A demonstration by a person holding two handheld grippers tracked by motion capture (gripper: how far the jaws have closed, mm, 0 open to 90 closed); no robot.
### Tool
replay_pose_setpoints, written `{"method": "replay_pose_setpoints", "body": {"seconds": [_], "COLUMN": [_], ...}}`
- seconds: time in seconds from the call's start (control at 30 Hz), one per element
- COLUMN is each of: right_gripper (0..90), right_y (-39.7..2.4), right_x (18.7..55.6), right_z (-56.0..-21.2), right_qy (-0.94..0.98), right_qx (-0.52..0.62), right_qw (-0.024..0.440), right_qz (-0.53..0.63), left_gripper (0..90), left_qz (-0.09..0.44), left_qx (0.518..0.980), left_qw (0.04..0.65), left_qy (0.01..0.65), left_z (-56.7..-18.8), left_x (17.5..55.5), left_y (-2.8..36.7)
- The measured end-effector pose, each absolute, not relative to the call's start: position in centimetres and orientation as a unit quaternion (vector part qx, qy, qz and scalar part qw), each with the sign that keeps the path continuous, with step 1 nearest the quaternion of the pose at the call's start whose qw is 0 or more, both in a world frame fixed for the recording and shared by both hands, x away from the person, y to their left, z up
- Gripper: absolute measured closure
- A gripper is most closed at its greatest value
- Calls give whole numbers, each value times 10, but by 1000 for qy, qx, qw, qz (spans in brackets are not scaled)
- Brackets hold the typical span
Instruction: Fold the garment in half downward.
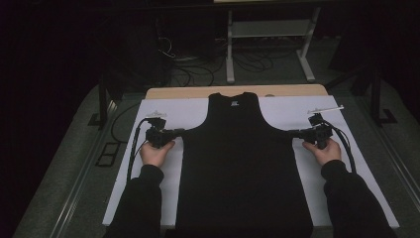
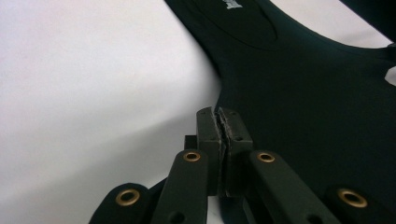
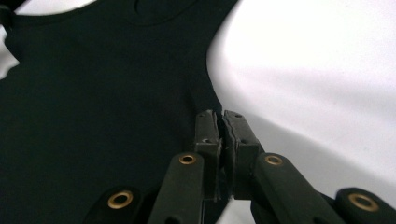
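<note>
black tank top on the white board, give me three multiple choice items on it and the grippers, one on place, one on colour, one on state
1. Where does the left gripper meet the tank top?
A. at the hem
B. at the side edge under the armhole
C. at the neckline

2. What colour is the board under the top?
A. white
B. green
C. red

3. How do the jaws of the right gripper stand?
A. wide open above the cloth
B. shut on the top's edge
C. shut on a cable

Answers: 1 B, its tips sit at the edge just below the armhole; 2 A, bare board beside the top is white; 3 B, the pads pinch dark cloth.
</note>
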State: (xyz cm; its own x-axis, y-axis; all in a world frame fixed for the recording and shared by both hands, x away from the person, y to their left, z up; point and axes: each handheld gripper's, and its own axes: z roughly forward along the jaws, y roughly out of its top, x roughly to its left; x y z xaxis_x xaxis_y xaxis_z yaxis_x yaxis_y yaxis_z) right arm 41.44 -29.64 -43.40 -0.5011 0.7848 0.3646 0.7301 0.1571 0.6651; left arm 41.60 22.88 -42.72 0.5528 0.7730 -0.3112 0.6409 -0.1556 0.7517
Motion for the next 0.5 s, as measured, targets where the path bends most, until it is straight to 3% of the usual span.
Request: {"method": "replay_pose_setpoints", "body": {"seconds": [0.5], "right_gripper": [835], "right_y": [-299], "right_x": [385], "right_z": [-422], "right_qy": [760], "right_qx": [490], "right_qw": [44], "right_qz": [424], "left_gripper": [871], "left_qz": [64], "left_qx": [748], "left_qw": [466], "left_qy": [467], "left_z": [-418], "left_x": [388], "left_y": [236]}}
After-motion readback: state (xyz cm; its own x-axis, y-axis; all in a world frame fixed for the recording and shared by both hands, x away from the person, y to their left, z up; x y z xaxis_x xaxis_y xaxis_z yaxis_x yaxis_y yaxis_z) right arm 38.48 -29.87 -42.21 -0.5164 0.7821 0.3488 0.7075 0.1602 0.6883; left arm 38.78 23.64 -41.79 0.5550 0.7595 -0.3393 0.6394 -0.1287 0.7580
